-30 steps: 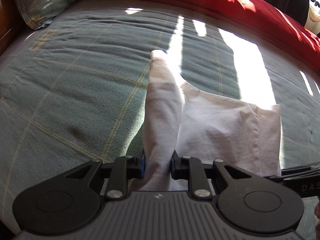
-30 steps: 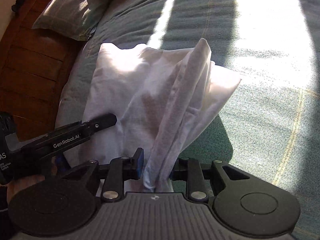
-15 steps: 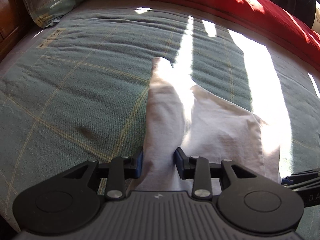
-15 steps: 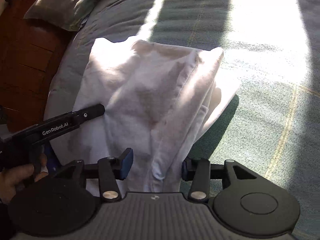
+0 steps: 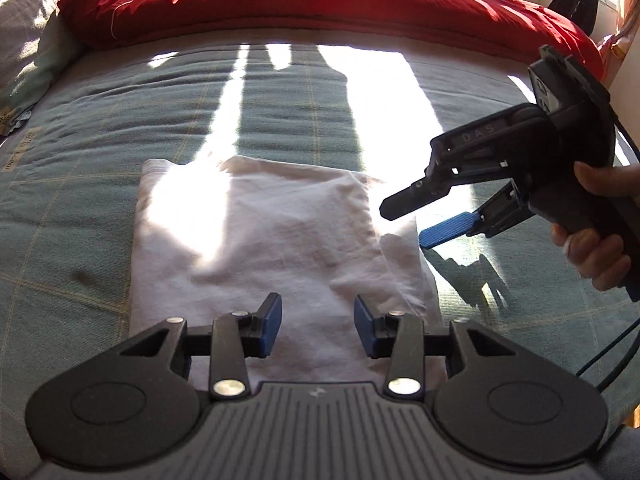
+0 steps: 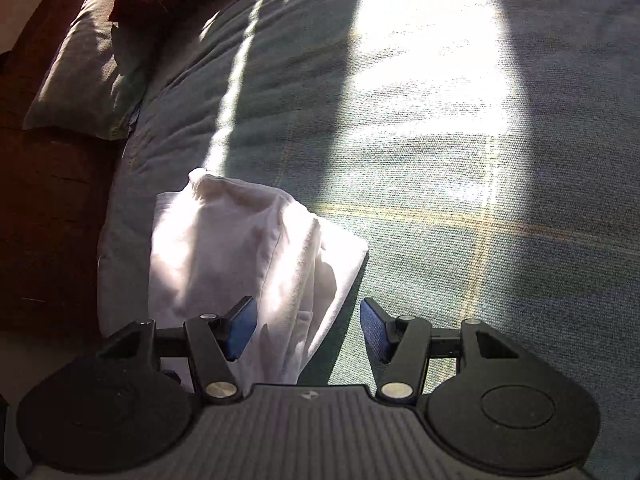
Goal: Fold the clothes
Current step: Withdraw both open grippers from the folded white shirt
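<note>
We noted the white garment (image 5: 264, 248) lying folded into a rough rectangle on the green checked bedspread (image 5: 80, 184), toward the near edge of the bed, half in window glare and half in shadow. Our left tool (image 5: 318, 322) hovered low over its near edge with the blue pads spread wide, nothing between them. Our right tool (image 5: 416, 220) stood off to the garment's right side, lifted clear, its fingers likewise parted and empty; its shadow fell on the bedspread just beside the cloth.

From the right wrist view, the garment (image 6: 240, 264) sat partly under the right tool (image 6: 308, 330), the layers on its right edge (image 6: 320, 292) bunched and standing proud, not flat.

Risks we judged from here:
- The right-hand layers (image 5: 400, 276) looked loose and stepped. A pinch there could take only the top ply and peel the fold open.
- The glare washed out the cloth's far edge (image 5: 256, 164), so a grasp aimed there might land on the bedspread and drag it up with the garment.
- The bedspread was soft and rippled. Any sliding pull could skew the rectangle.
- The red duvet (image 5: 320, 4) and the pillow (image 6: 84, 76) lay well apart, no snag hazard as we saw it.
</note>
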Demonstrator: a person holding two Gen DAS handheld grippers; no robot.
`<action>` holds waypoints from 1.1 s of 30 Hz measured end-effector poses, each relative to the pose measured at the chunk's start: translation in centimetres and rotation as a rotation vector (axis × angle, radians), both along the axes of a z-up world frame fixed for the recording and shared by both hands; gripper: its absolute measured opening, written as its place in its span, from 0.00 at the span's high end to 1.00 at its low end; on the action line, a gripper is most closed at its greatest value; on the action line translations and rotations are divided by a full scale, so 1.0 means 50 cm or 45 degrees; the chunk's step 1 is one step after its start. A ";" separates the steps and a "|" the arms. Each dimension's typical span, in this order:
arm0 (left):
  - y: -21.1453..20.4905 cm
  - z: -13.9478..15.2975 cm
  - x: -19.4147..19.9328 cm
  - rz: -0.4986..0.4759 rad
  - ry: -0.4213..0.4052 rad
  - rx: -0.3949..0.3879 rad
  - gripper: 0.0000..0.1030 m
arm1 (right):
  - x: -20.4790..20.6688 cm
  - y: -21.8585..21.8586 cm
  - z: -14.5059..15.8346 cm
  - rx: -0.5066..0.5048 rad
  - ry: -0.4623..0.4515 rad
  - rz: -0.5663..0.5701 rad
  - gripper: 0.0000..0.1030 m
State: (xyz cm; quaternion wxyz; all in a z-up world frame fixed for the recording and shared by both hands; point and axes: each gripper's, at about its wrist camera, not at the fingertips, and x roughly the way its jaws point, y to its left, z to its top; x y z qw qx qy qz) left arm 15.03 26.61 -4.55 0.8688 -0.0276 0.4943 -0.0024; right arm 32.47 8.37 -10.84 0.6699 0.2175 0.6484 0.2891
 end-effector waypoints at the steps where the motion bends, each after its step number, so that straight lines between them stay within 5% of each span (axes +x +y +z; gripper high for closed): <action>1: -0.010 -0.008 -0.003 -0.017 0.010 -0.006 0.60 | 0.007 -0.002 -0.014 0.037 0.045 -0.024 0.34; 5: -0.024 -0.044 -0.025 0.005 0.089 -0.111 0.61 | 0.034 -0.007 -0.064 0.178 0.200 -0.111 0.34; 7: -0.012 -0.051 -0.029 0.036 0.096 -0.132 0.61 | 0.039 0.002 -0.049 0.189 0.102 -0.087 0.49; 8: -0.001 -0.051 -0.026 0.058 0.081 -0.127 0.61 | 0.041 0.006 -0.041 0.184 0.057 -0.072 0.72; 9: 0.011 -0.051 -0.024 0.081 0.066 -0.123 0.60 | 0.040 0.007 -0.033 0.155 0.021 -0.045 0.82; 13: 0.058 -0.052 -0.015 0.170 0.007 -0.107 0.59 | 0.035 0.012 -0.002 0.040 -0.124 0.060 0.84; 19: 0.128 -0.052 -0.002 0.303 -0.083 -0.082 0.58 | 0.026 0.019 0.046 -0.127 -0.335 0.214 0.72; 24: 0.187 -0.053 0.009 0.414 -0.157 -0.061 0.58 | 0.010 0.031 0.082 -0.150 -0.412 0.287 0.72; 27: 0.200 -0.093 0.039 0.404 -0.093 -0.078 0.57 | -0.001 0.038 0.104 -0.165 -0.459 0.331 0.71; 33: 0.210 -0.017 0.031 0.393 -0.224 -0.139 0.54 | -0.047 0.074 0.136 -0.127 -0.583 0.494 0.71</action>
